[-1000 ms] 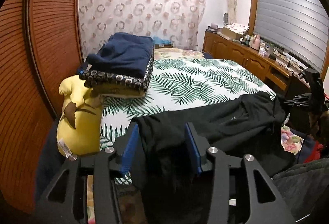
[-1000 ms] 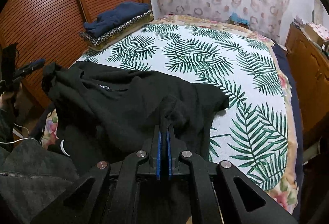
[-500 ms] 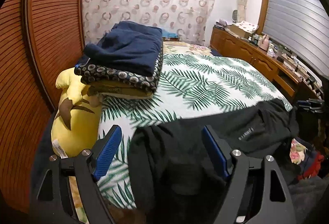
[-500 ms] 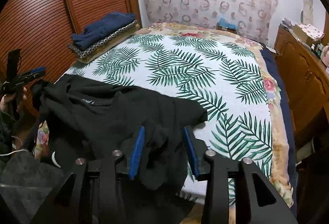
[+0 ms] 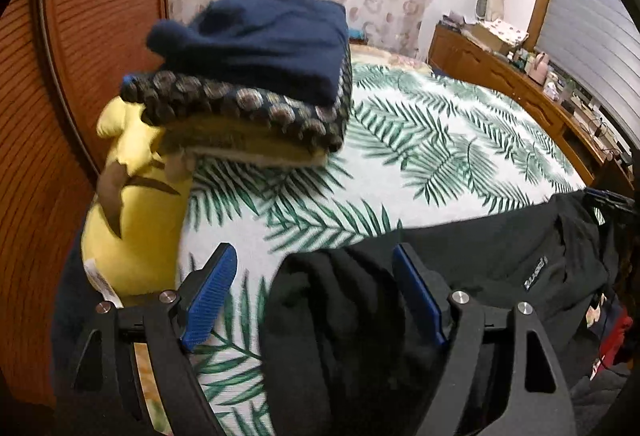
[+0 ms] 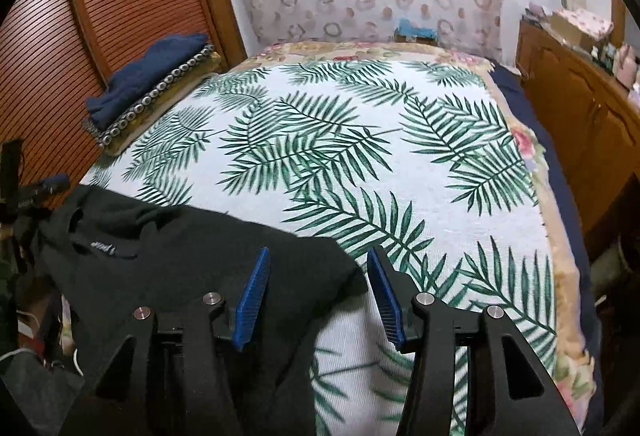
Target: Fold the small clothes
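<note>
Black garment [image 5: 472, 268] spread flat along near edge of palm-print bedspread [image 6: 360, 172], apparently laid out for folding; left gripper [image 5: 314, 292] spread wide over one bunched corner, right gripper [image 6: 318, 294] opening over other corner, neither pinching cloth.
</note>
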### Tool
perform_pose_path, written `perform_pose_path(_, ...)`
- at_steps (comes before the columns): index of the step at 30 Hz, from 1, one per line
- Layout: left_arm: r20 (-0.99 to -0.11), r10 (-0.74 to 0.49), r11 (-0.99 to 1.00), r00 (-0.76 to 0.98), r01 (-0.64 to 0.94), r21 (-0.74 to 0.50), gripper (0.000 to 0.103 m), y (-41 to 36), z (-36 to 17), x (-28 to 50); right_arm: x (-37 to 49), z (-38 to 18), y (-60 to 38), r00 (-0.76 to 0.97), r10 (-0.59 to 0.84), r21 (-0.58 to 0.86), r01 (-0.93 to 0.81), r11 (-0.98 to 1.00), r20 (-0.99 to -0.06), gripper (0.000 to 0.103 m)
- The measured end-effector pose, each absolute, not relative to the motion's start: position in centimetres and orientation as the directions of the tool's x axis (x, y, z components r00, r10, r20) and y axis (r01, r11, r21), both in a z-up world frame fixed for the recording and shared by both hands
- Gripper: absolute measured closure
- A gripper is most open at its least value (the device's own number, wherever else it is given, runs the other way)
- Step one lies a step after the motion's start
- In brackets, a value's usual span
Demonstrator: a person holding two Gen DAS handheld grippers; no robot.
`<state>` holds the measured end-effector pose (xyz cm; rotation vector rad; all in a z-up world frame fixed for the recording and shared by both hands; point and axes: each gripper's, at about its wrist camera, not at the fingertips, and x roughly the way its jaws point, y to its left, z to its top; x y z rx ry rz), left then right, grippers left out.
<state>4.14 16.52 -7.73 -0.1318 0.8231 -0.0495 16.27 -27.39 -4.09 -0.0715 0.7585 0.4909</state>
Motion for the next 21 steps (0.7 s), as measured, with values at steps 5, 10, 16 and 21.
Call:
perform_pose_path(5,-0.749,-0.102,0.991,0.655,0.001,-0.134,0.023,15.8,-8.8,4.4,17.5,-5.4,-26.5,0.597,0.396,0.123,-0.445,0.887,-0.698,0.047)
perform_pose_path(10,-0.768,-0.107,0.991,0.632,0.006,-0.133,0.022,15.4,-10.0,4.7,17.1,-5.8,-25.4,0.602,0.388,0.086,-0.467,0.88,-0.698,0.047)
perform_pose_path(16,-0.765,-0.102,0.992,0.636,0.008,-0.126,0.022,15.3,-10.0,4.8,17.1,-6.2,-24.6,0.597,0.389,0.067,-0.488,0.87,-0.701,0.047)
perform_pose_path(21,-0.751,-0.132,0.987,0.647,0.015,-0.16,0.038,15.6,-9.9,4.6,16.5,-6.4,-23.8,0.585,0.404,0.056,-0.521,0.852,-0.703,0.066)
